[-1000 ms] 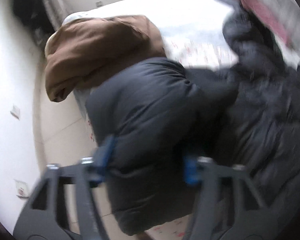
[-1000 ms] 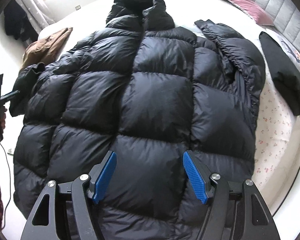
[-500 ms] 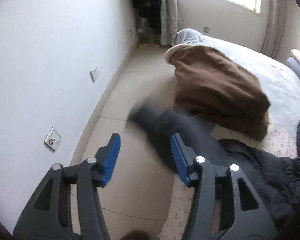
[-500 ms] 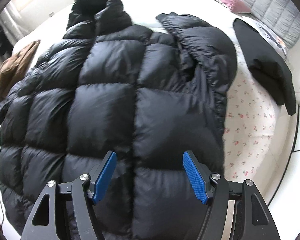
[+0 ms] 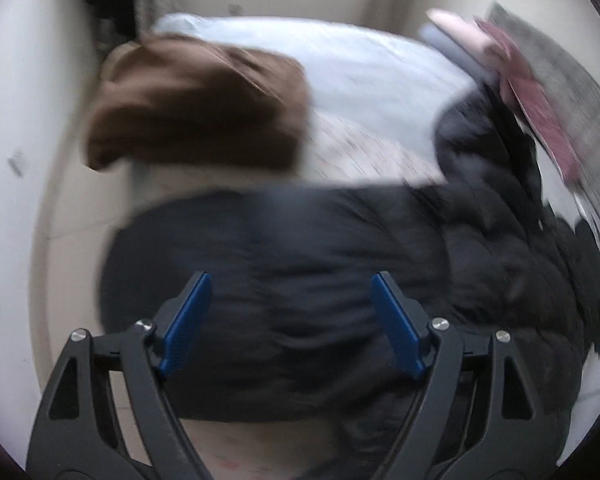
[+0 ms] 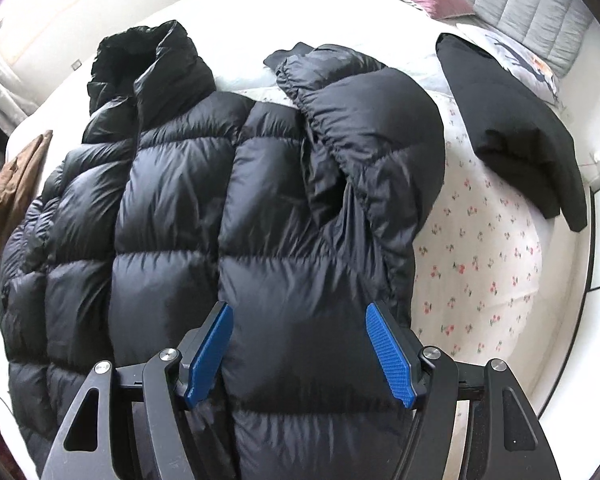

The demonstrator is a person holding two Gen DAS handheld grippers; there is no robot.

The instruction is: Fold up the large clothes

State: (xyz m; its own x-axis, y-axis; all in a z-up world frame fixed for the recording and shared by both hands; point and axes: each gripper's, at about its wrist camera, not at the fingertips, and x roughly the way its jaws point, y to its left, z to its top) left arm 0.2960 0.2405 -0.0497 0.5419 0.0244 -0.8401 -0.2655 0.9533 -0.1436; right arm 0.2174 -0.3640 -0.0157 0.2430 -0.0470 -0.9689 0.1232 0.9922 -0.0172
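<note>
Jacket [image 5: 320,280], dark and blurred, lies ahead of the spread left gripper [image 5: 290,320]; brown garment [image 5: 196,108] beyond. Right view: glossy quilted puffs on the flowered sheet [image 6: 480,264], under the spread right gripper [image 6: 300,352]; black bundle [image 6: 512,128] right.

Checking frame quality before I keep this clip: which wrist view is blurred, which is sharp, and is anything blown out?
Left wrist view: heavy motion blur smears the black puffer jacket, the brown garment and the pillows; only the left claw is crisp. Right wrist view: sharp, jacket quilting clear, fisheye bends the bed, and the top-left corner is washed out by bright light.
</note>
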